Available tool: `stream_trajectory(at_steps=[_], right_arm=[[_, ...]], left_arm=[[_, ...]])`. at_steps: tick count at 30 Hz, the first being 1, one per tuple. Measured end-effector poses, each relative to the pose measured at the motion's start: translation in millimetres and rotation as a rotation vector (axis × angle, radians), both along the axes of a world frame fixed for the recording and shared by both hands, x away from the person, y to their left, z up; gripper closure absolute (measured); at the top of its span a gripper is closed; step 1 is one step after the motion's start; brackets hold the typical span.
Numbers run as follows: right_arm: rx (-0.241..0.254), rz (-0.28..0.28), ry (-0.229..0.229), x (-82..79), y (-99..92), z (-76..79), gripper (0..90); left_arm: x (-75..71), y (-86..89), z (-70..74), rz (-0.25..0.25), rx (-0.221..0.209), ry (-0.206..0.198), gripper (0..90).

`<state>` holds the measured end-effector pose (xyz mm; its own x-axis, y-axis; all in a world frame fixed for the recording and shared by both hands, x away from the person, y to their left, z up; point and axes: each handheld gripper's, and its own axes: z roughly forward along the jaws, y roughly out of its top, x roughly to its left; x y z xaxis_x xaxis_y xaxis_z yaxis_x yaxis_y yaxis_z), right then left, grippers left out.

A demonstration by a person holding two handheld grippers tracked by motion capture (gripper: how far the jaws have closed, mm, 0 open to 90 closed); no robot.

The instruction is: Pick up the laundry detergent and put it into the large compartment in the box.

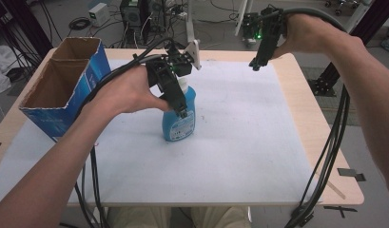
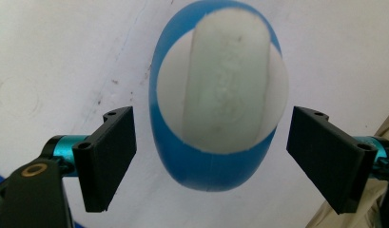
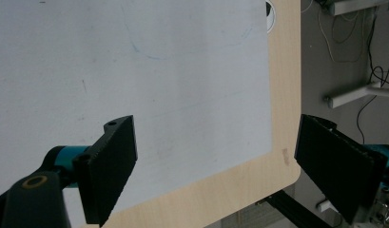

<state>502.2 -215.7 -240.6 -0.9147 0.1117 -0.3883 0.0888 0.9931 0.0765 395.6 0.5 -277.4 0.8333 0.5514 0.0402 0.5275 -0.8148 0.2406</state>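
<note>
A blue bottle (image 1: 179, 124) with a white cap (image 2: 228, 90) stands upright on the white mat (image 1: 239, 142) near the middle of the table. My left gripper (image 1: 181, 108) reaches down over its top. In the left gripper view the left gripper (image 2: 215, 124) is open, its jaws wide apart on either side of the bottle (image 2: 206, 176) and not touching it. My right gripper (image 1: 255, 64) hangs above the mat's far right part, open and holding nothing. In the right gripper view the right gripper (image 3: 216, 137) looks down on bare mat and the wooden table corner (image 3: 282, 156).
An open blue cardboard box (image 1: 63, 90) with a brown inside stands at the table's left edge. Black cables (image 1: 332, 147) trail off the right side. Beyond the far edge are floor, computer gear and more cables.
</note>
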Motion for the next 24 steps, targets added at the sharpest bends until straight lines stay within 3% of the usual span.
stream_trajectory(at_steps=[12,24], right_arm=[[0.01,-0.008,0.002,0.2,-3.5,-0.4,13.4],[0.012,-0.012,0.002,0.6,-7.4,-1.0,13.4]], left_arm=[[5.0,-6.9,-6.4,0.026,-0.007,0.008,17.1],[11.3,-12.8,-13.9,0.037,0.025,0.011,17.1]])
